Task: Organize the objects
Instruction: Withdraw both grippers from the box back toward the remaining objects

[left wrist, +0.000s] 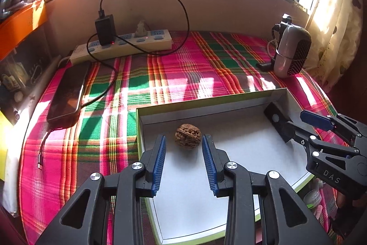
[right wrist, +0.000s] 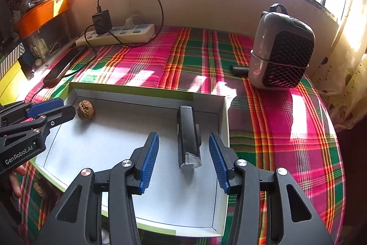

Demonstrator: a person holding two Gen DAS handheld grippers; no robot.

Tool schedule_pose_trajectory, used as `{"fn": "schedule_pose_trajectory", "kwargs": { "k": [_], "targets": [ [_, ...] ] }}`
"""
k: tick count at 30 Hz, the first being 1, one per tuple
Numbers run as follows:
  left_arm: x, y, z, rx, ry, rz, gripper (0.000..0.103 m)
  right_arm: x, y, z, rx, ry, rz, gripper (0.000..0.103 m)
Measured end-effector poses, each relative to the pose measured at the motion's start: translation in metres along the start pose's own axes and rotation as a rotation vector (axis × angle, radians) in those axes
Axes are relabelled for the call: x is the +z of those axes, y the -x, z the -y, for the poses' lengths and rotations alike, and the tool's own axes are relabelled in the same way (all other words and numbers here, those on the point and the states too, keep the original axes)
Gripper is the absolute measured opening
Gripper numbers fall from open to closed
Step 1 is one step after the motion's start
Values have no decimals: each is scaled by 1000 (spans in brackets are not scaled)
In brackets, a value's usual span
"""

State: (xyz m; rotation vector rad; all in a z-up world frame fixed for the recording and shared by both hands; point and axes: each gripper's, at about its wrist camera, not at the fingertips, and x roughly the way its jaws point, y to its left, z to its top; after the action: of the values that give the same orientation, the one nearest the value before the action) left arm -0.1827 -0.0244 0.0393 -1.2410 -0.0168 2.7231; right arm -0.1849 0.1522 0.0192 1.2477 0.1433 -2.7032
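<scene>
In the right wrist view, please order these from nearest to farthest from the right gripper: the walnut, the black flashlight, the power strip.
From the right gripper:
1. Black flashlight, lying in the box between the open jaws.
2. Walnut, in the box's far left corner.
3. Power strip, by the back wall, left.

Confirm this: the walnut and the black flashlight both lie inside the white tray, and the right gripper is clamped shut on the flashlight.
Wrong on the grip. The walnut and black flashlight do lie in the white tray, but the right wrist view shows the right gripper open, its pads clear of the flashlight.
</scene>
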Motion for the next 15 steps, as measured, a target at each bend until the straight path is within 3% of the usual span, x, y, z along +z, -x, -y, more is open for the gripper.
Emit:
{"fn": "schedule_pose_trajectory", "kwargs": {
  "k": [15],
  "targets": [
    [-38,48,-24,-14,78,45,31,-32,45,-1,-20,-29,59,47]
  ]
}}
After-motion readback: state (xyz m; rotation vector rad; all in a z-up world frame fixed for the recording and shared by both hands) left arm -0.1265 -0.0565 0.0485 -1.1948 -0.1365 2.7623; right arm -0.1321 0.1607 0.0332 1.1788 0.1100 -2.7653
